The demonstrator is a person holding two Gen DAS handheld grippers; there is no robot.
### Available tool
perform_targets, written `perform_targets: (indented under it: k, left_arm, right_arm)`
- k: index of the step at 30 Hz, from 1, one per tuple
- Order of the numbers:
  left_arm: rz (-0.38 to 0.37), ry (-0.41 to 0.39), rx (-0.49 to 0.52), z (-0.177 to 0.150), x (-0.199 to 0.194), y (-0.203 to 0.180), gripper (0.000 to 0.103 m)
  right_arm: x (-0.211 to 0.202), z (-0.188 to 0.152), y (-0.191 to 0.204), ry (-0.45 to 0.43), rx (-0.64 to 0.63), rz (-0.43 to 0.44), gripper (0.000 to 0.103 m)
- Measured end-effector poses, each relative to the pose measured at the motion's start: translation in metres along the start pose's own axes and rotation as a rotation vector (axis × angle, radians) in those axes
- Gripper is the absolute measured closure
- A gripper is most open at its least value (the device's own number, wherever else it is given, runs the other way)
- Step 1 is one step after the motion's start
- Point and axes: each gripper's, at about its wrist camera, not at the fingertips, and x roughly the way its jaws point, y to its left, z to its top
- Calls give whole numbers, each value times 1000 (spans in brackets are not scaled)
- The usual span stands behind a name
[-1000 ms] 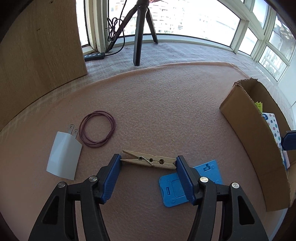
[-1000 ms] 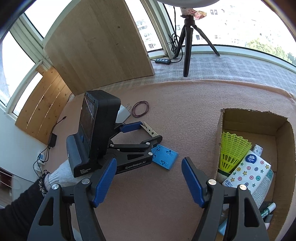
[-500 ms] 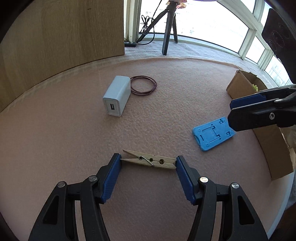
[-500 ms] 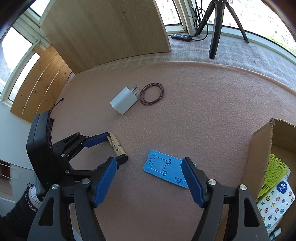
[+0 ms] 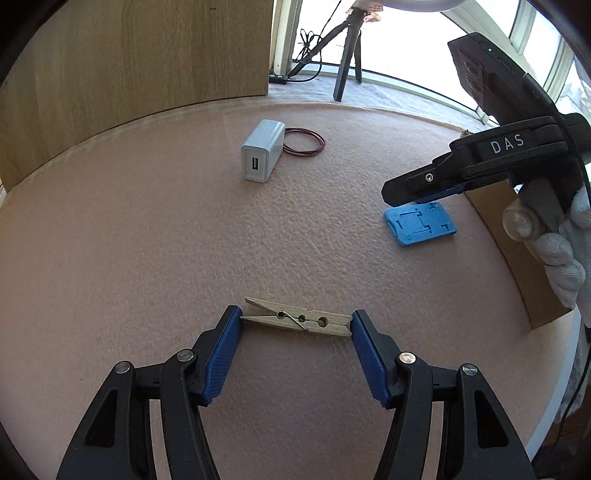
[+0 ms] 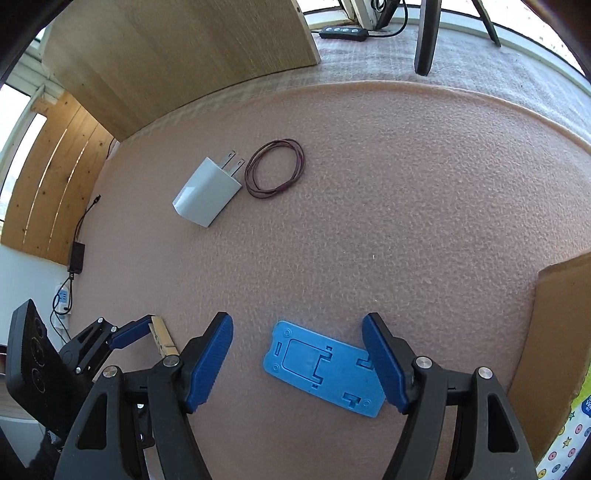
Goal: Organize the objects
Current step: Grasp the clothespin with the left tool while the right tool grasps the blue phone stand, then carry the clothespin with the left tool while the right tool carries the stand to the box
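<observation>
My left gripper (image 5: 295,325) is shut on a wooden clothespin (image 5: 297,321), gripped end to end above the pink mat; the pin also shows in the right wrist view (image 6: 162,341). My right gripper (image 6: 297,350) is open and hangs over a flat blue phone stand (image 6: 325,369), which lies between its fingers; the stand also shows in the left wrist view (image 5: 421,225). A white USB charger (image 6: 207,192) and a dark red loop of rubber bands (image 6: 275,168) lie farther back on the mat.
A cardboard box (image 6: 554,332) stands at the right edge of the mat, with a patterned packet (image 6: 565,446) in it. A wooden board (image 6: 177,55) leans at the back left. A tripod (image 5: 345,55) and a power strip (image 6: 343,33) are beyond the mat.
My left gripper has lifted the clothespin off the mat and drawn back to the left. My right gripper has swung from the box to above the blue stand.
</observation>
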Motion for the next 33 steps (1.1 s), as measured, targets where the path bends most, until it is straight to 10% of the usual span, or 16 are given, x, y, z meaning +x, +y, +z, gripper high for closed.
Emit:
perform_targets:
  k: [14,23,33]
  left_arm:
    - [-10,7,-5,-15,-10,4,39]
    - [-14,21,-4,-29,-18,0,39]
    - [-30,31,-12,-40,-26,-7,39]
  right_arm:
    - [-3,-43,19,58,-87,-87,34]
    - [-5,-76,42,-1,-185,-280,69]
    - [-22,-105,32,-55,-85,-194,70]
